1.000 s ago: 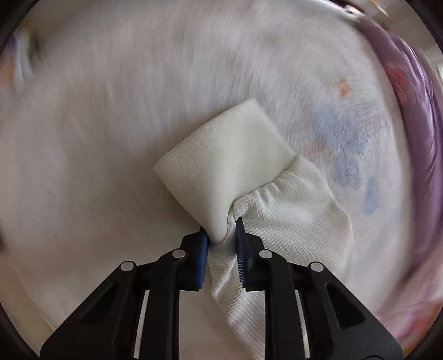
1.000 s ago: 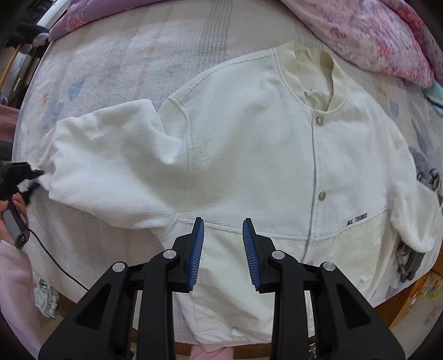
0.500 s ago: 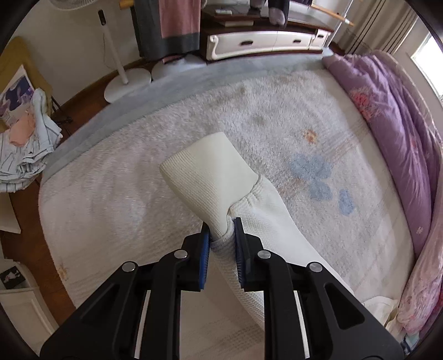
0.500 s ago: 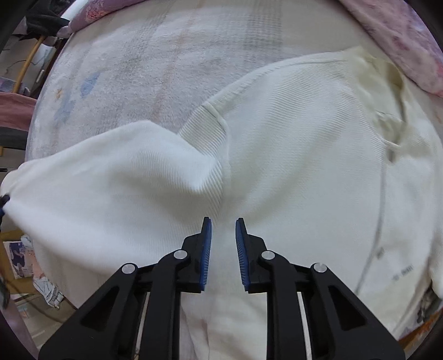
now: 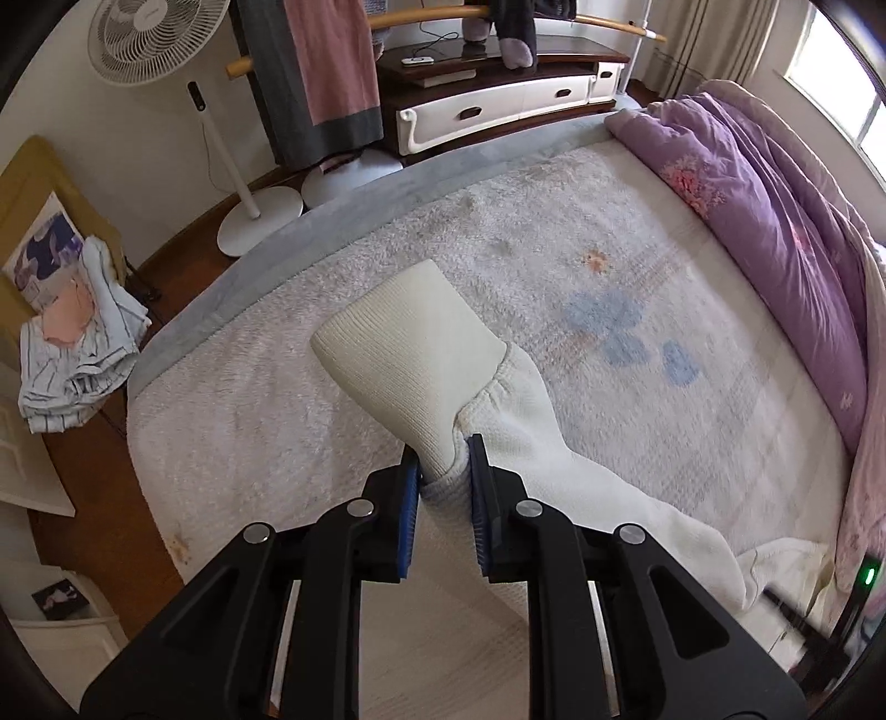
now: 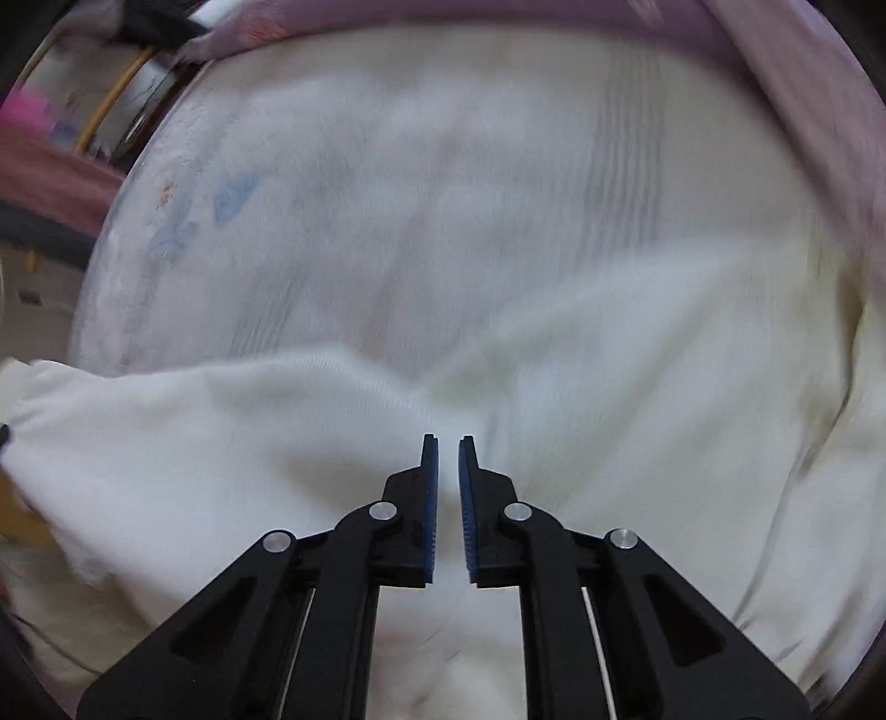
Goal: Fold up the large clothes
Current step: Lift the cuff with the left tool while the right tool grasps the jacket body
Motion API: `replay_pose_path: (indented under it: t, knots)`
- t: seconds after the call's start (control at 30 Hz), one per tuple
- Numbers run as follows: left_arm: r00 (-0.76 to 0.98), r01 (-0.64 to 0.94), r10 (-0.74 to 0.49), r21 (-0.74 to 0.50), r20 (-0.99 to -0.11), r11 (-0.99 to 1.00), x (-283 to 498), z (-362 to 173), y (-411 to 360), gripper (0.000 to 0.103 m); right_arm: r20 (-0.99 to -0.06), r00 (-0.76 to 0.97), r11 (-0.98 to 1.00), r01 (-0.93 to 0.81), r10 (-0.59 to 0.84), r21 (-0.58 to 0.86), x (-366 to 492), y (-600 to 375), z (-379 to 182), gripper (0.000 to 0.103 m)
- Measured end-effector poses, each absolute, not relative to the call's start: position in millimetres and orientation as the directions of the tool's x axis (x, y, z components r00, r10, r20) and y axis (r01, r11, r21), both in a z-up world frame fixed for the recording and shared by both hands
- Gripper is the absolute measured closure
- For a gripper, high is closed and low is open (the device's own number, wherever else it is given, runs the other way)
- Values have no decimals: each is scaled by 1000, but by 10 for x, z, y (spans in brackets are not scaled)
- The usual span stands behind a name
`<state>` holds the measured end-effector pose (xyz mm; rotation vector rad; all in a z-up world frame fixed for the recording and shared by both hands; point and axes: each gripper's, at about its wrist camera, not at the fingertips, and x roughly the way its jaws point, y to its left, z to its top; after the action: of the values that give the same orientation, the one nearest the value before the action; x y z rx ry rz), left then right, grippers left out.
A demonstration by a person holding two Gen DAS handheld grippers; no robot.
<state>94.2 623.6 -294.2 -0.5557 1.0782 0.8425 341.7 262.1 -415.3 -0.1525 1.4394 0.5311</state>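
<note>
A white knit jacket [image 6: 637,387] lies spread on the bed, blurred in the right wrist view. My left gripper [image 5: 443,443] is shut on the sleeve [image 5: 581,487] just behind its ribbed cuff [image 5: 410,354]. It holds the cuff up above the pale fluffy blanket [image 5: 554,249], and the sleeve trails down to the lower right. My right gripper [image 6: 447,440] hovers close over the jacket where the raised sleeve [image 6: 194,432] joins the body. Its jaws stand a narrow gap apart, and no cloth shows between them.
A purple quilt [image 5: 775,194] is bunched along the right side of the bed. Beyond the bed's far edge stand a fan [image 5: 149,39], hanging clothes [image 5: 326,72] and a low cabinet [image 5: 498,105]. A pile of laundry [image 5: 77,354] sits at the left by the wooden floor.
The left gripper rose with the cuff, so the whole bed and room came into view. The right gripper dropped toward the jacket's sleeve seam and its jaws narrowed.
</note>
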Motion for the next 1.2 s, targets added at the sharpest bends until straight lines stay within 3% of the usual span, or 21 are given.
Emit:
replay_pose_path:
  t: [0.03,0.07,0.3,0.47,0.5,0.57,0.7,0.83,0.9,0.97,1.03,1.13,1.2]
  knots:
    - [223,-815,322,6,-920,580,939,-2934,6225,86,-972,23,864,-464,233,196,3512,2668,-4219,70]
    - [223,-815,322,5,-920,580,929,-2936,6218,86,-980,5,850,-499,197,168,3631,2735,-4315,64]
    - [229,-814,283,-23,-931,581,839,-2988,6294,86,-993,12,467,-883,119,45,3751,3077,-4523,61]
    - [225,-802,275,-17,-935,597,767,-3054,6327,86,-997,-82,199,-977,6,82,3669,3205,-4844,61]
    - [228,-803,273,-22,-935,595,746,-3068,6332,86,-997,-81,205,-976,-2,79,3688,3218,-4868,63]
    - [225,-805,275,-19,-935,593,726,-3112,6339,86,-998,-69,278,-958,-5,65,3787,3226,-4860,86]
    - [207,-829,271,-21,-940,559,727,-3213,6357,86,-996,-23,507,-860,87,64,4091,3086,-4684,94]
    - [219,-826,284,-22,-933,563,768,-3180,6316,86,-989,76,639,-768,126,23,4240,3075,-4547,94]
    - [207,-822,298,-1,-932,569,813,-3188,6291,86,-997,57,687,-727,53,-5,4321,3106,-4729,86]
    - [183,-818,310,30,-933,575,852,-3201,6281,86,-995,74,748,-663,65,-1,4392,3113,-4672,59]
    - [187,-816,304,25,-934,578,860,-3200,6291,86,-981,96,798,-597,169,80,4420,2977,-4434,47]
    - [177,-817,305,34,-936,576,860,-3214,6298,86,-961,171,873,-474,219,115,4301,2651,-4085,49]
    - [175,-818,309,37,-935,574,864,-3207,6280,86,-955,151,888,-426,257,172,4143,2496,-4011,70]
